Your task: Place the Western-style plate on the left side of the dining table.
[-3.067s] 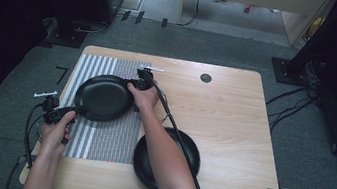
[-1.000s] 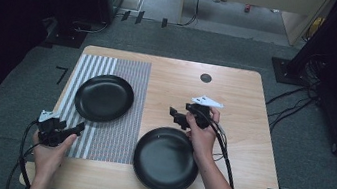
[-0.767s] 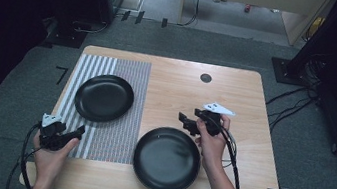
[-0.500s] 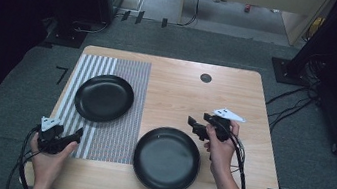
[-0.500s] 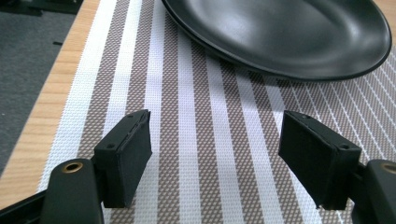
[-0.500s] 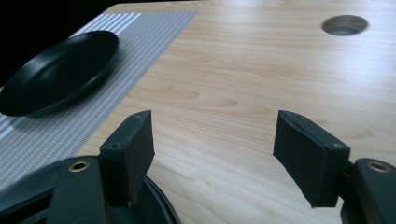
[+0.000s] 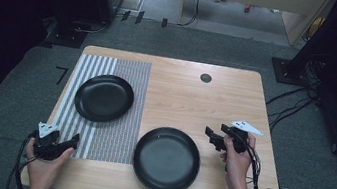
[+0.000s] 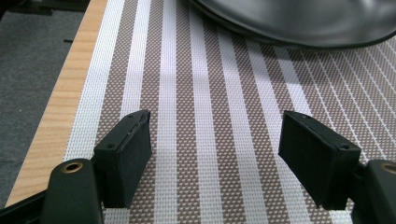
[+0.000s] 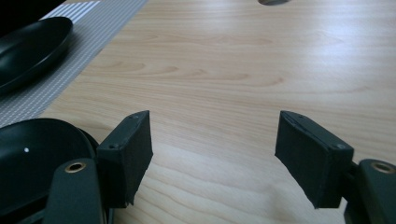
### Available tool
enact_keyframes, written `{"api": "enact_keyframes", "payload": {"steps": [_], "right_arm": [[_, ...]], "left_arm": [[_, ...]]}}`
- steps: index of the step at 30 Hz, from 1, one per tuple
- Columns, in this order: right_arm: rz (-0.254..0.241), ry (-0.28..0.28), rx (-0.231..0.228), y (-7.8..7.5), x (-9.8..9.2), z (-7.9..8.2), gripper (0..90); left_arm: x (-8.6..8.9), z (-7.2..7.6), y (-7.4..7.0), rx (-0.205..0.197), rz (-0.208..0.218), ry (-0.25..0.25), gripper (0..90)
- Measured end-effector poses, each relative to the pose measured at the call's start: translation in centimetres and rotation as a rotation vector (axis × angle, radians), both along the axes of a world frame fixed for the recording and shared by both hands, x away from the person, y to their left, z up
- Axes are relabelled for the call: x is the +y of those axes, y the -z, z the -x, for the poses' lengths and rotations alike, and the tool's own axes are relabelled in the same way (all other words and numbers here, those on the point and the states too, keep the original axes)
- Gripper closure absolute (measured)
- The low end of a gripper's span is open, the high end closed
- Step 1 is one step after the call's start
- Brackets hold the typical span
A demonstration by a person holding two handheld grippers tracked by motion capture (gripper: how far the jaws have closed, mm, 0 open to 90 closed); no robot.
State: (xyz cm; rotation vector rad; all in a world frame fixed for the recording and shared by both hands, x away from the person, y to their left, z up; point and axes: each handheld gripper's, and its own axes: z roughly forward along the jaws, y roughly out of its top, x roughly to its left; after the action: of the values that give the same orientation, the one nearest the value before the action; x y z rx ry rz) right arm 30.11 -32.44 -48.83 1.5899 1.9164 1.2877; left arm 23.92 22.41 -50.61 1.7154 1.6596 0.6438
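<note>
Light wooden table (image 7: 182, 91), grain running left to right, and a striped woven placemat (image 7: 105, 130) laid over its left part. One black plate (image 7: 103, 98) sits on the far half of that mat; the larger black plate (image 7: 167, 160) rests near, its left edge overlapping the mat. A dark round cap (image 7: 206, 78) sits at the far edge.

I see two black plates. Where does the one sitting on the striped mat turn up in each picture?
High view: plate left of centre, on the mat's far half.
Left gripper view: its rim along the top edge, beyond the open fingers.
Right gripper view: far upper left, on the mat.
Shared landmark: the striped mat beneath it.
</note>
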Motion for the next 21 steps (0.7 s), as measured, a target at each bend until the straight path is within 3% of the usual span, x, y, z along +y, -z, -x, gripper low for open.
{"api": "enact_keyframes", "payload": {"steps": [5, 21], "right_arm": [[0.001, 0.039, 0.019, 0.9, -1.9, 0.9, 27.1], [0.039, 0.135, 0.032, 2.5, -5.8, 3.7, 26.9]], "left_arm": [[0.0, 0.2, 0.4, 0.020, -0.011, 0.008, 25.2], [-0.2, 0.2, 0.7, 0.016, -0.029, 0.007, 24.4]]}}
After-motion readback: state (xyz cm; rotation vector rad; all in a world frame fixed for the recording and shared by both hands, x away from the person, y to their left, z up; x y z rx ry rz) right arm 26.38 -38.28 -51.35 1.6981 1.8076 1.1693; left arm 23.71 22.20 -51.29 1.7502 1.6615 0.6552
